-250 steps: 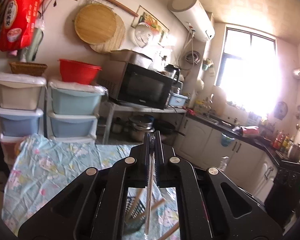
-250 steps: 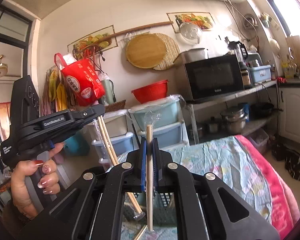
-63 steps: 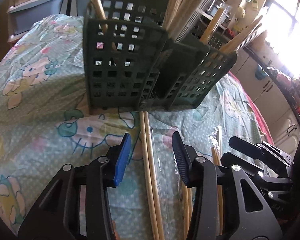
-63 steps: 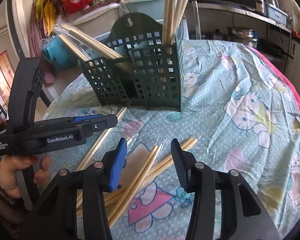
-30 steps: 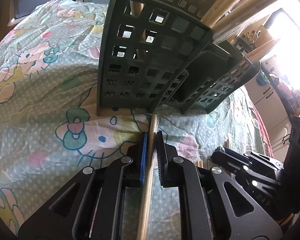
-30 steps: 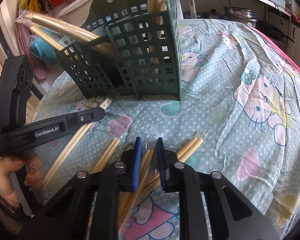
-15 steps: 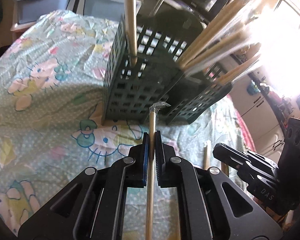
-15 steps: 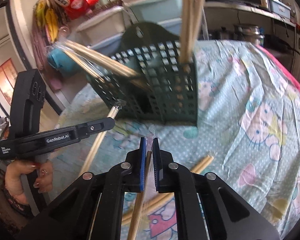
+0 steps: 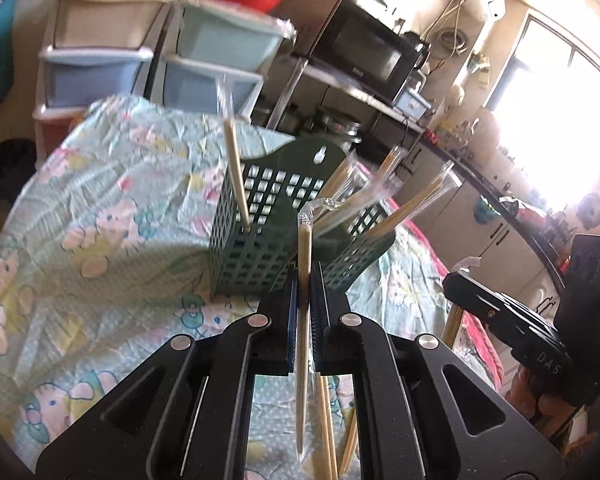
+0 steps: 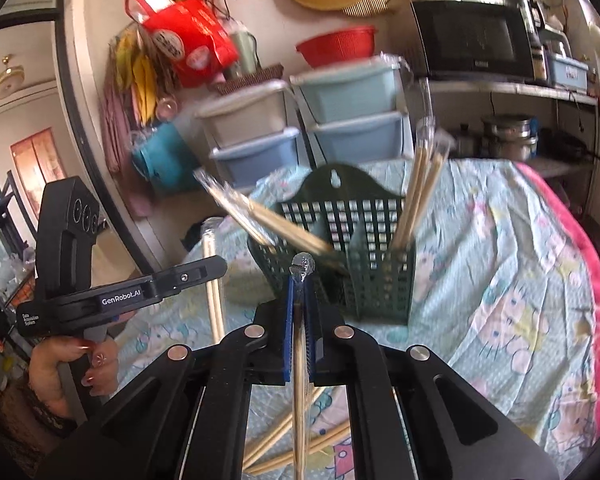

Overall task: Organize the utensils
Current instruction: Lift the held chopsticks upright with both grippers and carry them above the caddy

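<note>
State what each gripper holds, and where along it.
Each grips wrapped chopsticks near the upper end: left gripper its pair, right gripper another.

Blown-out daylight glare from the window (image 9: 555,92), soft motion blur, strong fisheye bending with dark corners.

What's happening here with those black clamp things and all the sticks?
A person is sorting wrapped chopsticks into a green holder on a cloth-covered table. Each hand works a gripper. The left gripper has its jaws closed on one wrapped pair of chopsticks, and the right gripper on another wrapped pair, both lifted off the table. Several pairs already stand in the holder, and loose chopsticks lie on the cloth.
</note>
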`<state>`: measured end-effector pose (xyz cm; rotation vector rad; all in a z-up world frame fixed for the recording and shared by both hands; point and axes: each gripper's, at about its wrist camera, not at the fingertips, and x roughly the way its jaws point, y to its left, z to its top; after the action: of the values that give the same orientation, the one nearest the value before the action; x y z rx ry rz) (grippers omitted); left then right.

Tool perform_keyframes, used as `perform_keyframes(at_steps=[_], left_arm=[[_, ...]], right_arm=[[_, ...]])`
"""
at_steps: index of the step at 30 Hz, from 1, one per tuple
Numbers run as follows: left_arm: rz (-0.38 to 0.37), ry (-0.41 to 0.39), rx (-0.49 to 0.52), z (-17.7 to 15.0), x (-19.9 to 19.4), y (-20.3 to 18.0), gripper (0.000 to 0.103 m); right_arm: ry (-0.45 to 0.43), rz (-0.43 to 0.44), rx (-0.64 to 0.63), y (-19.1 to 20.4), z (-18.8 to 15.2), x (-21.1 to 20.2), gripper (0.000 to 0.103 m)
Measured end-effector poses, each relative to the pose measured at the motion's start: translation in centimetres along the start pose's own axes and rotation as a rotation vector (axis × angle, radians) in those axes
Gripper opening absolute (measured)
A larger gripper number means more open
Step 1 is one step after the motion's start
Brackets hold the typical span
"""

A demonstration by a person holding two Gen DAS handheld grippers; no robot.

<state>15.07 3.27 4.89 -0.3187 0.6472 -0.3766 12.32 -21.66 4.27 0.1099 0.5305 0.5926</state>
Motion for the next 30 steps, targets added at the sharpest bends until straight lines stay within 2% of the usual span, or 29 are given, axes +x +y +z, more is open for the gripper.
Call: perform_keyframes(at_steps=[11,30], left_arm=[[0.000,-0.075,0.022,1.5,-1.9,-0.6,0.003],[-0.018,-0.179,0.088,4.8,-4.5,-2.6,0.003]], right_arm=[[-0.118,-0.016,-0.004,-0.3,1.9,-2.7,0.005],[-0.233,-0.066,-0.020,-0.1,4.4,-5.1,0.005]])
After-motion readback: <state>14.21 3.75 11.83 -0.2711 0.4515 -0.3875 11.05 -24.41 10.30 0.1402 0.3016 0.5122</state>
